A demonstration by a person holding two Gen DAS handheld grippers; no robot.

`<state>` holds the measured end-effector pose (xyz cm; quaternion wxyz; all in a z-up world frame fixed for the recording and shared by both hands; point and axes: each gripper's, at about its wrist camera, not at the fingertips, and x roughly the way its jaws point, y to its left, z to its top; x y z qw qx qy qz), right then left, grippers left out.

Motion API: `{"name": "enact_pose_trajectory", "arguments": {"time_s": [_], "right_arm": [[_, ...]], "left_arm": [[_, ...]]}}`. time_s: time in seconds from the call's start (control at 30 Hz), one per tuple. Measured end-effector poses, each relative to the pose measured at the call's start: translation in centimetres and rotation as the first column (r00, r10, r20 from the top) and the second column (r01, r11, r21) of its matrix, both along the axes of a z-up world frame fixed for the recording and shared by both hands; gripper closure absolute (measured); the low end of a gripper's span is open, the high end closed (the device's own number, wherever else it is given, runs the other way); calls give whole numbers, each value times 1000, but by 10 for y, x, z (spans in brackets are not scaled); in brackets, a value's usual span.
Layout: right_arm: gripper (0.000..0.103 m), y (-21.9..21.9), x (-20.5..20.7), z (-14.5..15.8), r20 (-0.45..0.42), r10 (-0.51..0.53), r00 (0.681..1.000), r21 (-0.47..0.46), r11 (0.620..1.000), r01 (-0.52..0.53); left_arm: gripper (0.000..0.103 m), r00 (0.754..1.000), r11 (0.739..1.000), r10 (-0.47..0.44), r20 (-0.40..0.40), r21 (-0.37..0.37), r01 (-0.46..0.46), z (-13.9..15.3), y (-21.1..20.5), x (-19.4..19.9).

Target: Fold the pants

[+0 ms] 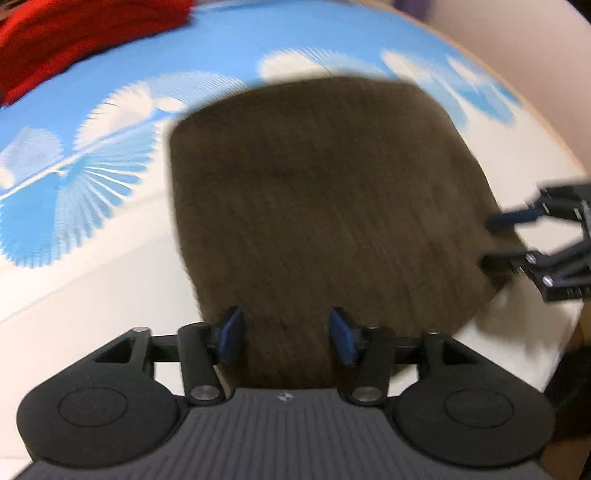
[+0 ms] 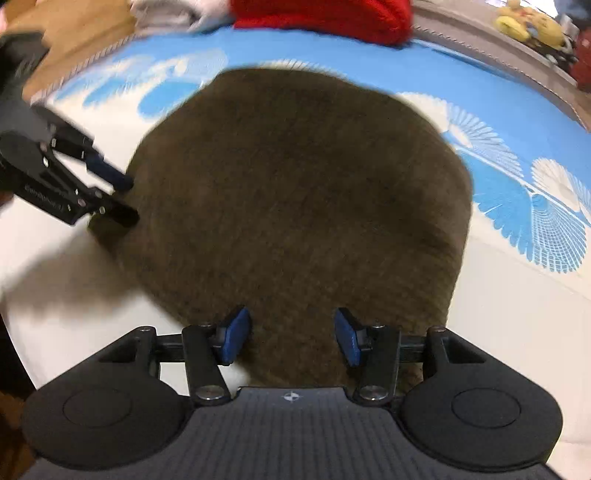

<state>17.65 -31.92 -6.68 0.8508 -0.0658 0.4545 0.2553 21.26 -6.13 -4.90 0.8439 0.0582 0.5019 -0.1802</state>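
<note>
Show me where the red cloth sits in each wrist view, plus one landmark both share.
Left wrist view: red cloth fills the top left corner, on the blue patterned sheet.
Right wrist view: red cloth at top centre, beyond the pants.
Shared landmark: the folded brown pants, central in both.

The folded brown pants (image 1: 325, 206) fill the middle of the bed (image 1: 92, 295), with bare sheet open on all sides of them. At the far edge a red cloth (image 1: 74, 33) blocks the way. The right gripper (image 1: 495, 240) crowds one pants edge and the left gripper (image 1: 286, 334) another.
</note>
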Motion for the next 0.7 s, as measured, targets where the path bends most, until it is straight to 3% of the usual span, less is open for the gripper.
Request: {"name": "enact_pose_trajectory", "arguments": {"time_s": [0.07, 0.13, 0.23, 0.3, 0.37, 0.4, 0.43, 0.47, 0.57, 0.63, 0.7], "right_arm": [[48, -10, 8, 5, 18, -77, 997, 26, 997, 76], [38, -22, 12, 5, 24, -181, 983, 30, 983, 180], [33, -37, 25, -3, -21, -306, 952, 31, 951, 307], [32, -45, 35, -17, -107, -363, 925, 37, 929, 369], [30, -47, 41, -27, -189, -386, 903, 38, 916, 400], [28, -45, 39, -31, -209, -390, 897, 39, 913, 406], [27, -43, 41, -32, -209, -389, 897, 38, 913, 405], [27, -41, 44, -31, -201, -390, 898, 39, 913, 406], [48, -34, 46, -25, -146, -404, 903, 50, 909, 414], [51, -30, 53, -26, -125, -399, 908, 28, 914, 405], [50, -25, 57, -28, -117, -394, 912, -5, 918, 396]], "left_arm": [[19, 997, 997, 70, 27, -30, -70, 3, 8, 10], [19, 989, 989, 144, 29, -44, -143, 2, 15, 15], [19, 969, 966, 241, -50, -82, -244, -12, 22, 22], [25, 953, 947, 279, -117, -132, -294, -20, 29, 26], [55, 948, 934, 276, -158, -188, -304, -22, 30, 25], [62, 947, 933, 273, -169, -194, -304, -21, 30, 27], [78, 948, 937, 270, -170, -179, -299, -19, 31, 25], [83, 947, 940, 271, -171, -166, -298, -20, 33, 25], [84, 935, 927, 294, -199, -179, -330, -24, 42, 23], [80, 939, 933, 288, -188, -164, -319, -24, 42, 23], [67, 943, 942, 285, -168, -134, -309, -18, 41, 17]]}}
